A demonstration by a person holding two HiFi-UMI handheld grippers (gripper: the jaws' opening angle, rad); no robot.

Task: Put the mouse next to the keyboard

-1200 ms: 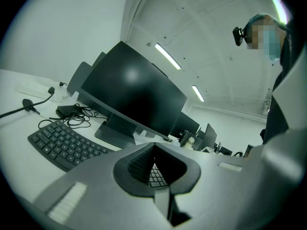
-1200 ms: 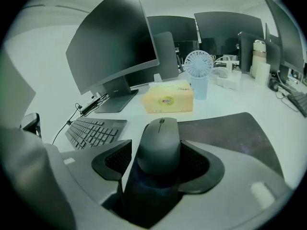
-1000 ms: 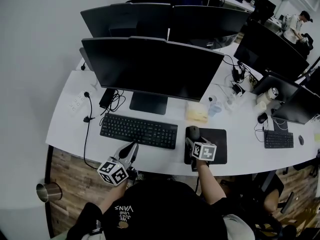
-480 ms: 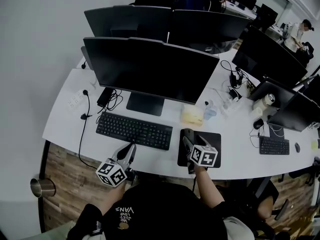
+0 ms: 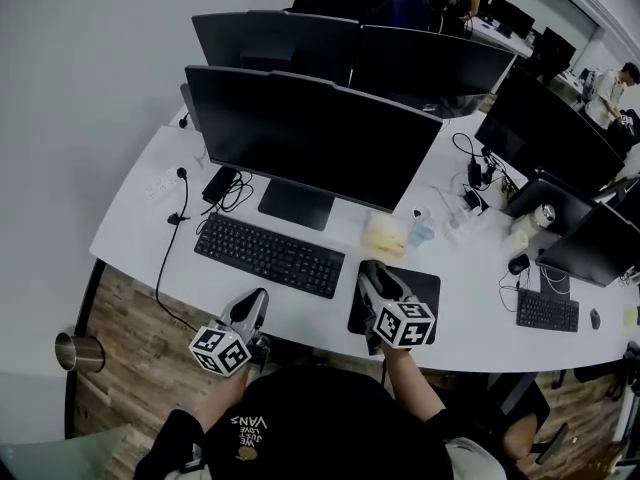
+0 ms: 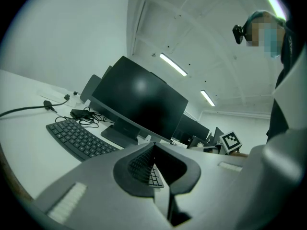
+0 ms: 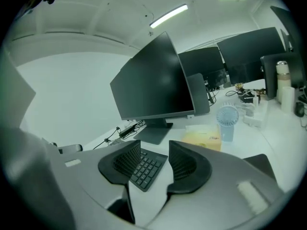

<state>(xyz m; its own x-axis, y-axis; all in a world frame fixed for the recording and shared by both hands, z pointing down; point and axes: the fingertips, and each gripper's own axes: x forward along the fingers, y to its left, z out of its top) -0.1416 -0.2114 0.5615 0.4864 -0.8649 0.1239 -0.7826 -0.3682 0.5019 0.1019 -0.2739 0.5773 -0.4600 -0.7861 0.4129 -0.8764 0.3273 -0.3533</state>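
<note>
Two grippers are in my hands, and neither one holds anything. My right gripper (image 7: pixel 154 147) has just been closing its jaws partway. They stand at a middle width now, and only the keyboard (image 5: pixel 268 254) shows through the gap, no mouse. My left gripper (image 6: pixel 153 146) waits at the desk edge with its tips together.

I believe the mouse (image 5: pixel 371 265) is the small dark shape just beyond my right gripper's tips. It lies on the far left corner of the mouse pad (image 5: pixel 420 290), near the right end of the keyboard but apart from it. I cannot see it clearly.

I judge that it is light, with a hard, smooth, rounded shell, so it can slip. I would take it low on its two sides, not on the buttons. I cannot see a cable.
</note>
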